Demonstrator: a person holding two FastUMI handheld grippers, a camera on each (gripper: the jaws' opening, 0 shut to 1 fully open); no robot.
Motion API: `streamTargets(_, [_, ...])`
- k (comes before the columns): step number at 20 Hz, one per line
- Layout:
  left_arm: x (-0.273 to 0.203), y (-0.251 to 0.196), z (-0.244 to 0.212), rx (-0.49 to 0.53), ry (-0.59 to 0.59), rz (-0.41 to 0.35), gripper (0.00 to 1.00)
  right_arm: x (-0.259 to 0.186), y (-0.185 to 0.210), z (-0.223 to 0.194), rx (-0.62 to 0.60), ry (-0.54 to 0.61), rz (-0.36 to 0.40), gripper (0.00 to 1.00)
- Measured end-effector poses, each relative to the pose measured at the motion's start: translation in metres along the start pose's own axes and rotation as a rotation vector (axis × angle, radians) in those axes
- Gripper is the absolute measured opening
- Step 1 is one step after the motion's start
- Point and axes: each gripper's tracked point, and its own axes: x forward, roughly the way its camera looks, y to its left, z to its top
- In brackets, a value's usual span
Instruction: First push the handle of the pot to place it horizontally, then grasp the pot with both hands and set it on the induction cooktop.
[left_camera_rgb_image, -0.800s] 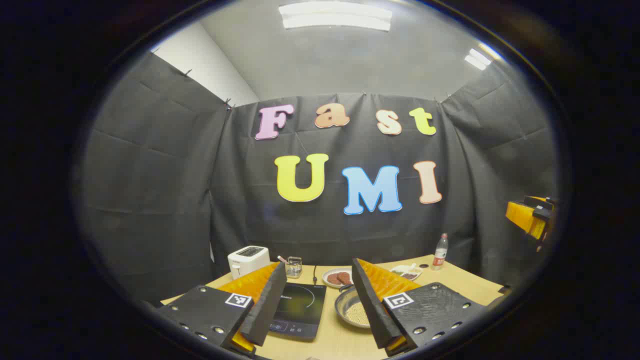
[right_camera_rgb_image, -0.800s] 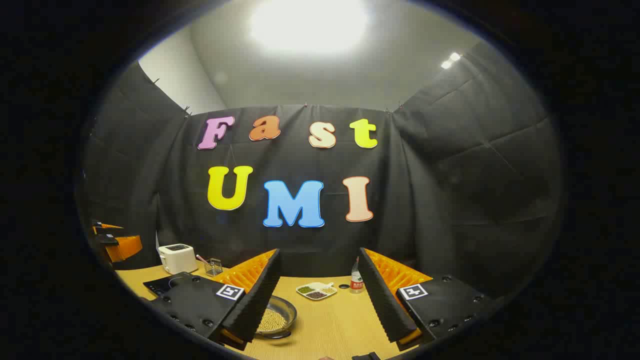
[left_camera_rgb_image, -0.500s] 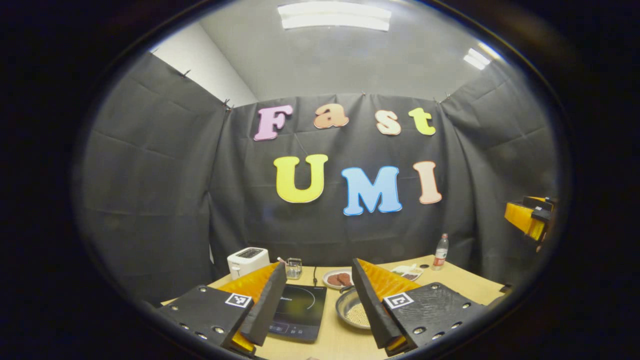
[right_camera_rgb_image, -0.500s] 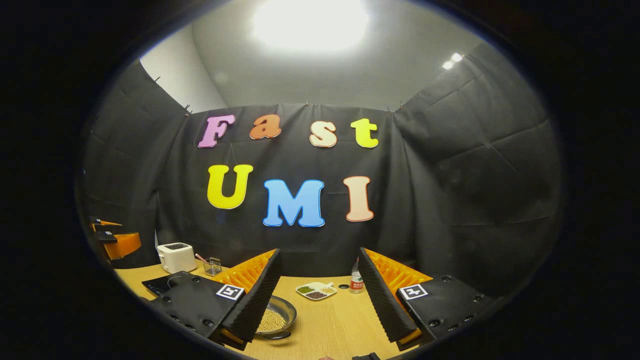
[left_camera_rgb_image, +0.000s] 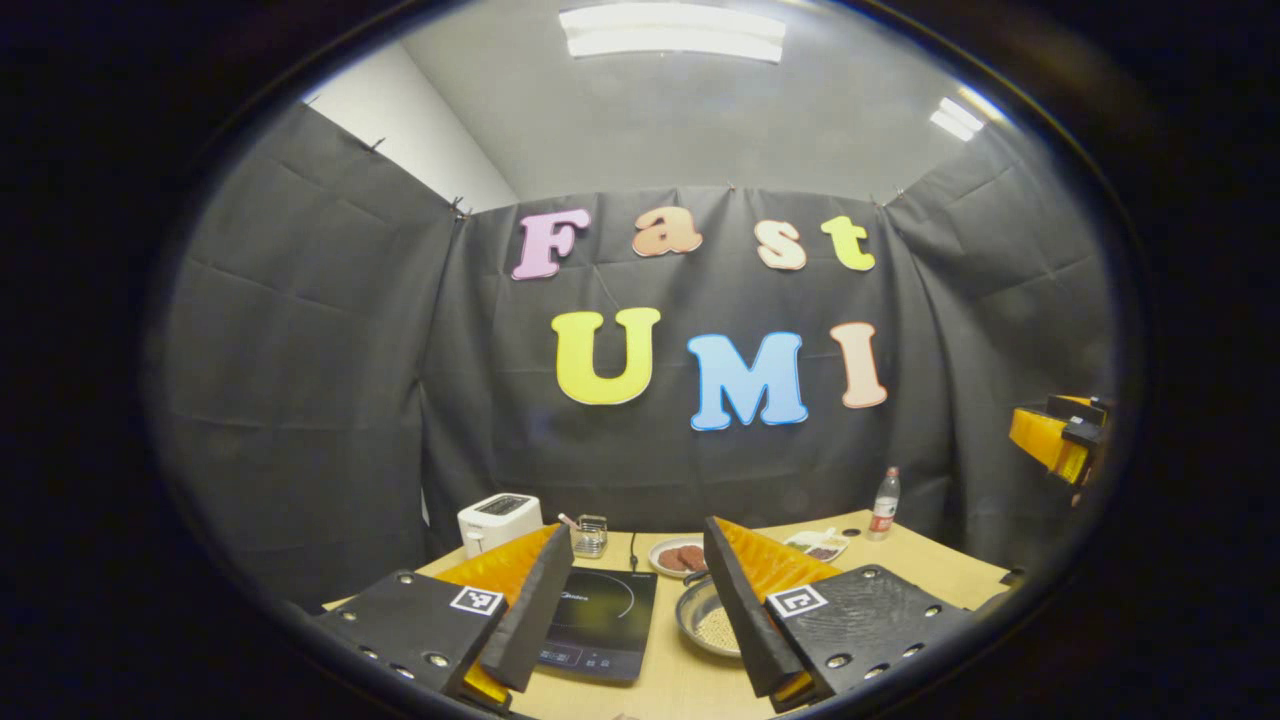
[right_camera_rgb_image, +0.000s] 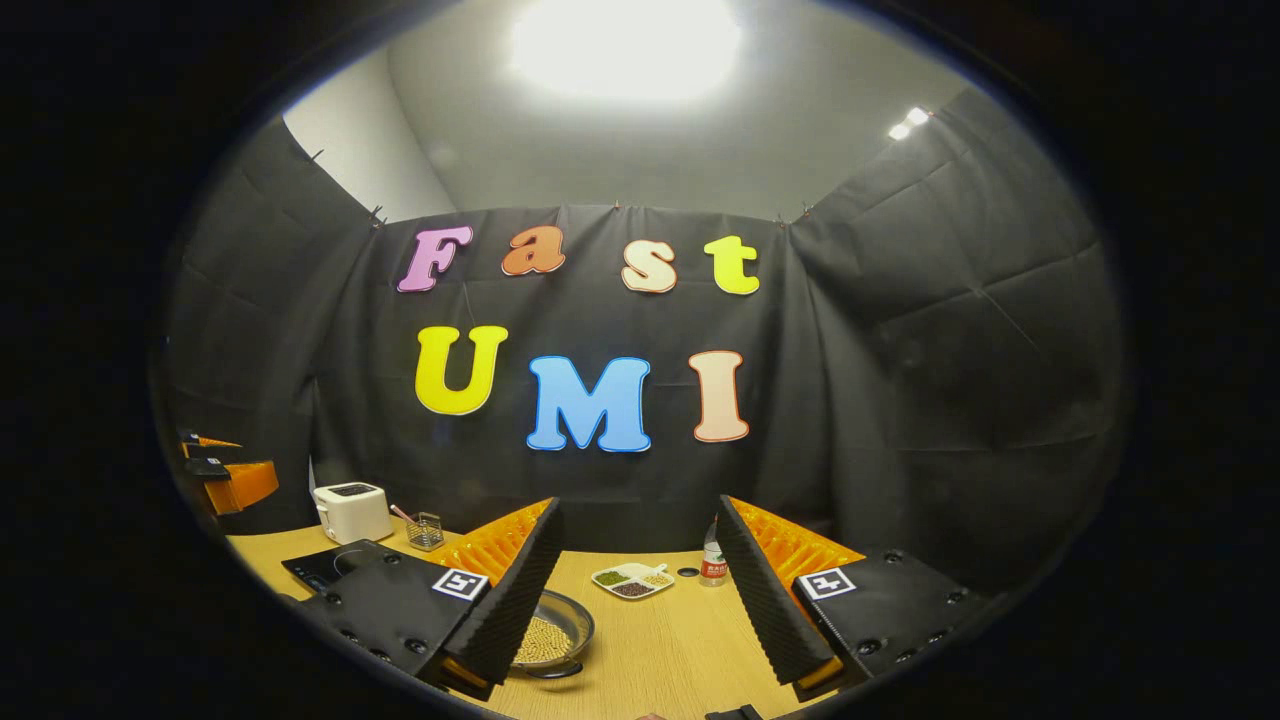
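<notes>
Below both tools, on the bench (left_camera_rgb_image: 690, 680), sits the pot (left_camera_rgb_image: 712, 622), a shallow metal pan with pale grains in it, just right of the black cooktop (left_camera_rgb_image: 600, 622) and apart from it. My left tool (left_camera_rgb_image: 628, 590) is held above the bench with its fingers wide apart, nothing between them; through the gap I see the cooktop, and the pot is half hidden behind the right finger. My right tool (right_camera_rgb_image: 640, 600) is also spread apart and empty; from its camera the pot (right_camera_rgb_image: 555, 632) lies low and to the left, partly behind its left finger, with the cooktop (right_camera_rgb_image: 325, 568) further left again. The pot handle (left_camera_rgb_image: 692, 576) looks like a short dark stub at the far rim, pointing away from me toward a plate (left_camera_rgb_image: 678, 556), so its long axis runs front-to-back, not across. I judge nothing is done yet: handle needs swinging sideways first. Left tool looks nearer that handle; I can't be sure of depth. Neither tool touches the pot. Toaster (left_camera_rgb_image: 498, 520) and bottle (left_camera_rgb_image: 881, 503) stand well clear at the back.
</notes>
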Motion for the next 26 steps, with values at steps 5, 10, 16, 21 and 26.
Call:
streamTargets(5, [-0.002,0.005,0.001,0.002,-0.004,0.003,0.77,-0.001,0.003,0.002,0.002,-0.005,0.005,0.97])
streamTargets(10, [-0.002,0.010,0.003,0.009,-0.010,0.007,0.77,-0.001,0.009,0.001,-0.014,-0.003,0.014,0.91])
streamTargets(16, [-0.002,0.019,-0.001,0.008,-0.007,0.012,0.77,-0.003,0.020,0.005,-0.029,-0.014,0.025,0.70])
streamTargets(21, [-0.002,0.030,0.002,0.015,-0.018,0.017,0.77,0.001,0.031,-0.002,-0.016,0.016,0.042,0.57])
streamTargets(26, [0.001,0.043,0.000,0.017,-0.018,0.019,0.77,-0.001,0.055,-0.010,-0.010,0.055,0.079,0.37])
